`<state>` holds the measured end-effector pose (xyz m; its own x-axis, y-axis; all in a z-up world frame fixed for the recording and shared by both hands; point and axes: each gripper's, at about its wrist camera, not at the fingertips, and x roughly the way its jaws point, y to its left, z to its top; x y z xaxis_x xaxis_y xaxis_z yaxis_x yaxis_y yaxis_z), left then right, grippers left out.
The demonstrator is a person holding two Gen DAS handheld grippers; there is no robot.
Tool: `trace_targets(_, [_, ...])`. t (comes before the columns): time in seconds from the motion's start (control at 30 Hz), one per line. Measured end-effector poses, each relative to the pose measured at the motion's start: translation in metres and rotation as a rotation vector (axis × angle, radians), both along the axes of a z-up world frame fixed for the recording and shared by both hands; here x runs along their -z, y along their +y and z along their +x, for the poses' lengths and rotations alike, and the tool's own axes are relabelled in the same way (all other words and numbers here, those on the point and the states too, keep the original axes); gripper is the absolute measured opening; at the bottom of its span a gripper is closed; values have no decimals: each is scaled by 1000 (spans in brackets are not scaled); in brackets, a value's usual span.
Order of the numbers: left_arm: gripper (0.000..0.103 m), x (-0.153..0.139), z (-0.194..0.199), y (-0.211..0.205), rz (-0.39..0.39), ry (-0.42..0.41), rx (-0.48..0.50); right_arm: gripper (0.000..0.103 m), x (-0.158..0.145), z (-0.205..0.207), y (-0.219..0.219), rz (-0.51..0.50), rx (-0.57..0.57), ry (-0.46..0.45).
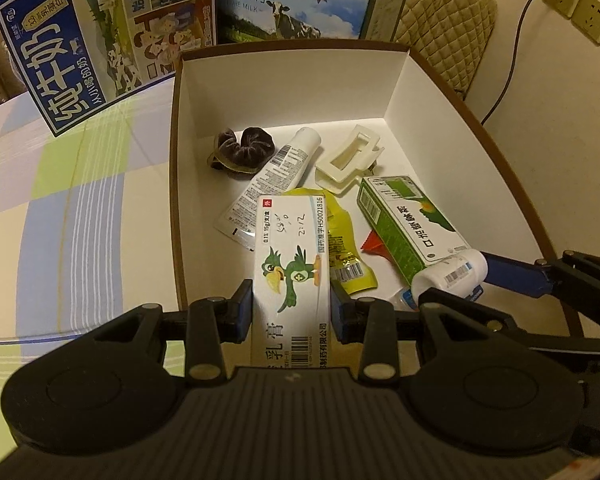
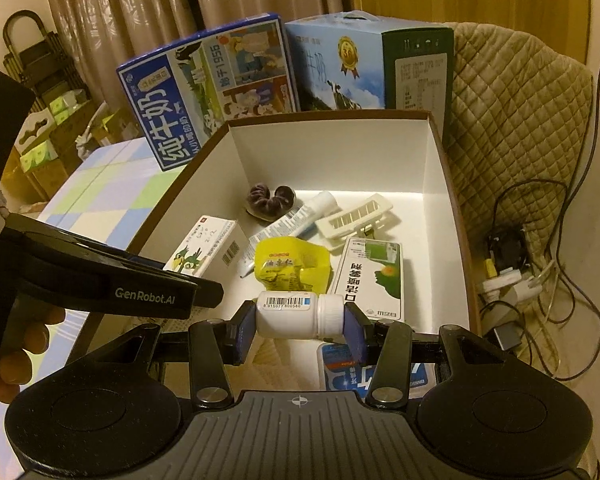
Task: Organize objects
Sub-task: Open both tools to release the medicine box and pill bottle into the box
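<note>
Two milk cartons, quilted chair, wall sockets

Both grippers are matte black with blue finger pads, silver screws and ribbed housings; the left gripper, at 9 o'clock, reads "GenRobot.AI".

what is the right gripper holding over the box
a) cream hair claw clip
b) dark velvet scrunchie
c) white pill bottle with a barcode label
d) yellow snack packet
c: the right gripper is shut on the white pill bottle with a barcode label, held sideways between its blue pads above the white-lined cardboard box.
</note>
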<state>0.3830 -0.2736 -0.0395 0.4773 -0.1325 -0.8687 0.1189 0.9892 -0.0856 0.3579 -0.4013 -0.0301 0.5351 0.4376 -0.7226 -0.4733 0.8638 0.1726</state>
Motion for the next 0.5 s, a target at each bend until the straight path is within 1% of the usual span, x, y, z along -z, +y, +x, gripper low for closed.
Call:
trace_targets(0.1, [34,0,1,0,-4,-7,4,44,1,1,-1,7,1,5])
trace_targets(0.2, [44,-3,1,-1,1,-24,6,44,0,1,-2,16,0,8])
trace_targets(0.27, [45,-7,0,1,2,-35,3,44,0,0,-4,21,-1,7])
trace_targets(0.33, [53,-11,-1,4,2,-48,-5,44,-1,0,-4,26,-5,7])
trace_targets(0.43, [59,-19,-4,9,5,-72,-21,44,-2,0,-2,28,-13,6])
trace_targets(0.5, [59,-25,-5,14,-10,-84,-25,44,-2,1,1,32,-24,6])
